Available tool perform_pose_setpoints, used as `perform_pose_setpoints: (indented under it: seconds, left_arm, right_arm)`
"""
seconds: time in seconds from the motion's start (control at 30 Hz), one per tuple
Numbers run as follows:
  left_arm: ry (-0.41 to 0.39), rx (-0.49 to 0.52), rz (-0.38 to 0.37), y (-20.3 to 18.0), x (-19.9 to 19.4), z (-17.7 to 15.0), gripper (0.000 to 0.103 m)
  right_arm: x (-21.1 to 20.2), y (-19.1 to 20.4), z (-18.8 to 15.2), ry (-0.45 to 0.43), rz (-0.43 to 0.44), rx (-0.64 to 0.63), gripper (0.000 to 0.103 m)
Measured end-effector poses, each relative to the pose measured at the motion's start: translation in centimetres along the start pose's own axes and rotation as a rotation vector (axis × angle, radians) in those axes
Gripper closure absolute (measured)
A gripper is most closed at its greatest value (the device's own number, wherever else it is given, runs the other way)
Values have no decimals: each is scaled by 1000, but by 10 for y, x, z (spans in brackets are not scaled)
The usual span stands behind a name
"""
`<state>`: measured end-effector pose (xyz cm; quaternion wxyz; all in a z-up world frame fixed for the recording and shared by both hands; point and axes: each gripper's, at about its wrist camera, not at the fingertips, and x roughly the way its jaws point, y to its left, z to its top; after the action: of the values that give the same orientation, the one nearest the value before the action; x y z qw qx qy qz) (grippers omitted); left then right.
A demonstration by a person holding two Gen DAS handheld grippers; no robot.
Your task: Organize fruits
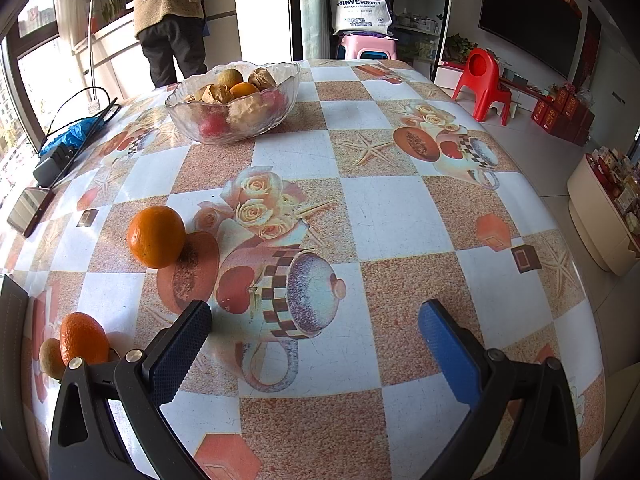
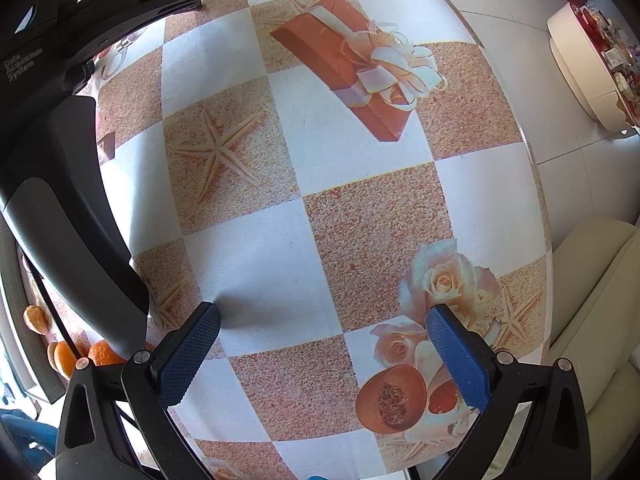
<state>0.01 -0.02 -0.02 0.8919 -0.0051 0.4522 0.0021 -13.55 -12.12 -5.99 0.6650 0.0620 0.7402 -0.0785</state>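
Fingers spread wide on the left hand-held gripper (image 1: 314, 330), nothing between them, hovering over the checkered tabletop (image 1: 384, 216). Right hand-held gripper (image 2: 323, 334) is spread and unloaded too. Just beyond the left gripper's left finger sits one orange (image 1: 156, 236); another orange (image 1: 83, 338) lies nearer, beside that finger. Far past both stands the glass bowl (image 1: 234, 100), heaped with fruit.

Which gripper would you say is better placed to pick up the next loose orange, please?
Left, probably. The left gripper is open and faces the orange, with the bowl beyond. The right gripper, also open, faces only bare tablecloth; fruit shows just at that view's far left edge.
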Motion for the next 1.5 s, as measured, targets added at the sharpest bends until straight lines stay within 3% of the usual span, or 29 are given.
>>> perform_pose_setpoints:
  seconds: [0.23,0.6,0.67,0.8,0.93,1.03,1.07,1.13,1.27,1.37,1.5]
  left_arm:
    - [0,0,0,0,0,0,0]
    - [4,6,1,0,0,0,0]
    - [63,39,-20,-5,-3,4,0]
    - [293,112,-82,-9,10,27,0]
    - [256,131,-174,1,-32,43,0]
    - [239,149,-229,20,-74,45,0]
    - [237,172,-203,22,-81,41,0]
    - [290,182,-188,41,-96,32,0]
    - [374,197,-161,95,-121,-19,0]
    - [467,126,-182,139,-122,-53,0]
    - [506,-4,-238,173,-114,-61,0]
  right_arm:
    - [-2,-1,-3,5,2,-1,0]
    - [2,-9,13,94,81,9,0]
    - [1,-11,16,92,83,20,0]
    - [2,-18,17,97,96,28,0]
    - [2,-18,18,106,100,30,0]
    - [3,-20,20,88,96,28,0]
    - [3,-20,21,89,95,25,0]
    - [3,-20,24,100,94,18,0]
    - [-1,-16,28,136,79,-6,0]
    - [-9,-10,18,152,89,-4,0]
    - [-19,-3,3,171,89,-12,0]
